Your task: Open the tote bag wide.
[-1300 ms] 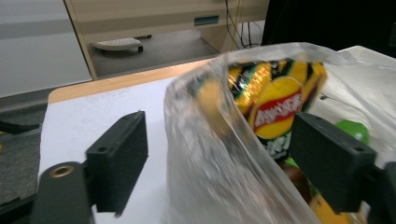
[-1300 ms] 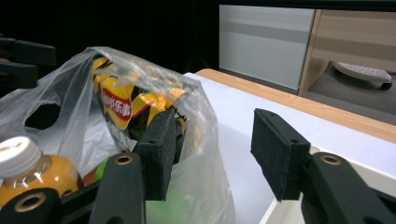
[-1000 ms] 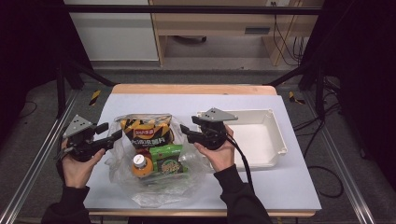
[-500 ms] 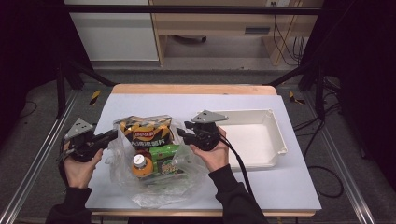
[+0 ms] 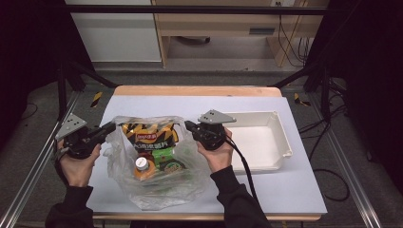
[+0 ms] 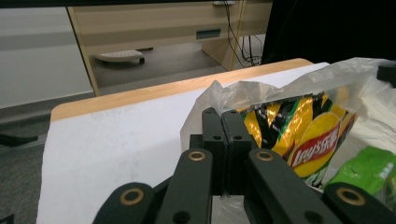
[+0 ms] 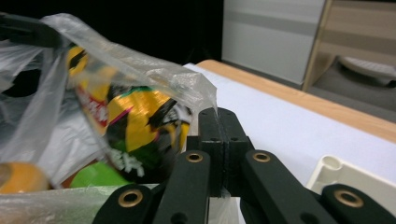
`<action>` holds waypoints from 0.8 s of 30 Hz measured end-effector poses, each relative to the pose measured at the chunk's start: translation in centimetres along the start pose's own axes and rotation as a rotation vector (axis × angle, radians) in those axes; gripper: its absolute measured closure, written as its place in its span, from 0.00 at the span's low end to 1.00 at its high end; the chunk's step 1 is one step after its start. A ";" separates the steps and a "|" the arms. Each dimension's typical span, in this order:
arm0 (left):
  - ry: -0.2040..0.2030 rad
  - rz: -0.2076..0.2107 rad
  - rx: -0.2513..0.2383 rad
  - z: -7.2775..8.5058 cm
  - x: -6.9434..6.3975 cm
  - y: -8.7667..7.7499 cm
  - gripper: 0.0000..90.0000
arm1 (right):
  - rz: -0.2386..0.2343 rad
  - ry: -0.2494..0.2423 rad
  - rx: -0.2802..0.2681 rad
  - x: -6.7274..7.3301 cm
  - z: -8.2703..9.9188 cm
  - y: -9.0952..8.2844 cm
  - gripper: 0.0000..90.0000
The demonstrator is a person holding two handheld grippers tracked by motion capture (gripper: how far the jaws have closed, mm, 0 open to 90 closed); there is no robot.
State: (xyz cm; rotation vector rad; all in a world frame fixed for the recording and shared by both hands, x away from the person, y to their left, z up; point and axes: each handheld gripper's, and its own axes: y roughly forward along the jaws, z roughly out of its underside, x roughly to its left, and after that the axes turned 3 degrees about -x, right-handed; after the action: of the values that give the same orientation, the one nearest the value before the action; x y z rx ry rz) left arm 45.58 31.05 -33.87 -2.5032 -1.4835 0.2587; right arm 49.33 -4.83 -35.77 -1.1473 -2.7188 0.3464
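Observation:
A clear plastic bag lies on the white table, its mouth held apart from both sides. Inside it are a yellow and black chip bag, a green packet and an orange bottle with a white cap. My left gripper is shut on the bag's left edge. My right gripper is shut on the bag's right edge. The chip bag sits just beyond the left jaws, and the chip bag shows blurred through the plastic beside the right jaws.
A white tray stands to the right of the bag, with a corner of the tray close to my right gripper. The table's wooden far edge runs behind. Metal rails flank the table.
Both grippers have drawn toward the person's side with the bag edges in them, and the bag with its contents has slid nearer the front edge.

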 end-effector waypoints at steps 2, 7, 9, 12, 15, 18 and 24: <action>0.002 -0.010 -0.002 -0.3 -0.1 0.5 1.00 | 0.021 -0.001 -0.011 -0.2 0.0 0.3 1.00; 0.031 -0.058 0.037 -0.3 0.1 2.1 1.00 | 0.042 -0.001 0.089 -0.8 1.1 2.5 1.00; 0.033 -0.063 0.046 -0.2 0.2 2.4 1.00 | 0.031 -0.002 0.110 -0.8 1.2 2.8 1.00; 0.026 -0.065 0.059 0.1 0.4 2.8 1.00 | 0.013 -0.015 0.163 -0.4 1.7 3.5 1.00; 0.009 -0.064 0.073 0.6 0.8 3.1 1.00 | -0.015 -0.023 0.198 0.0 2.0 3.7 1.00; 0.016 -0.066 0.072 0.8 0.9 3.0 1.00 | -0.016 -0.038 0.202 0.2 1.9 3.4 1.00; 0.028 -0.069 -0.003 0.0 0.8 1.5 1.00 | 0.015 -0.038 0.036 -0.3 0.5 1.3 1.00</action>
State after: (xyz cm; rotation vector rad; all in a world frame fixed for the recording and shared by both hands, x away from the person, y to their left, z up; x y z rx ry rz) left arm 47.20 31.02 -34.32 -2.4419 -1.5561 0.2089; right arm 50.25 -4.24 -36.65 -1.1638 -2.7264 0.4220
